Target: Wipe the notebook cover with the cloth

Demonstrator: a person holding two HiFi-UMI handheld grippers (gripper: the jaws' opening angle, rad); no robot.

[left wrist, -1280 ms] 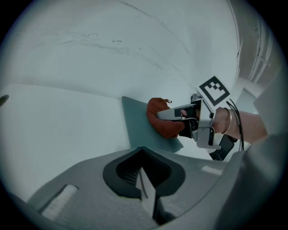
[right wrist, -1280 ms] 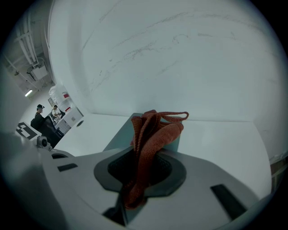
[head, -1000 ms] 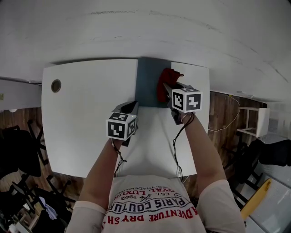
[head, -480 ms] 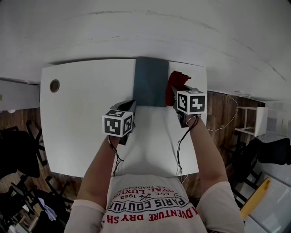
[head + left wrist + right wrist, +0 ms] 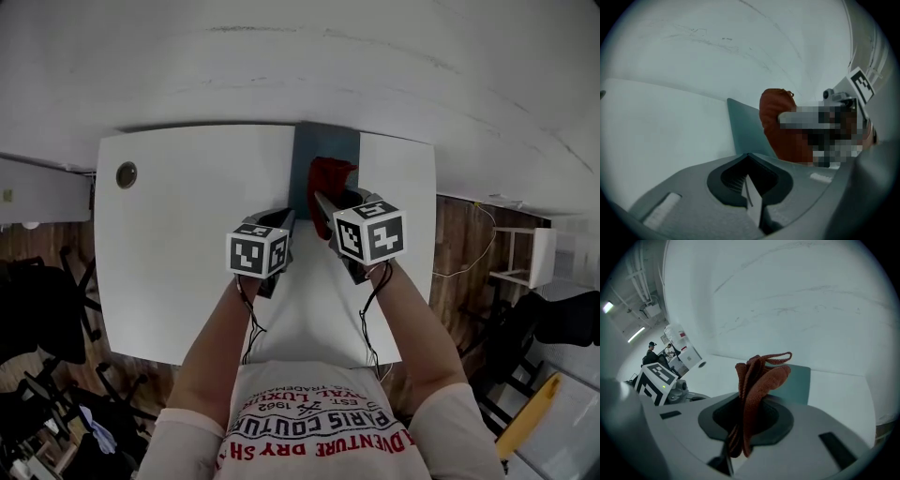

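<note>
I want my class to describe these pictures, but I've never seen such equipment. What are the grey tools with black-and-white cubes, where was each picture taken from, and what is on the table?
There is no robot here: a person holds a hand-worked claw in each hand. The patterned cubes are part of the claws. One picture comes from a camera on the person's head, looking down. The other two come from cameras riding on each claw. On the white table lies a teal notebook. The right claw is clamped on a red-brown cloth, held over the notebook. The left claw, jaws together, sits by the notebook's near edge.
</note>
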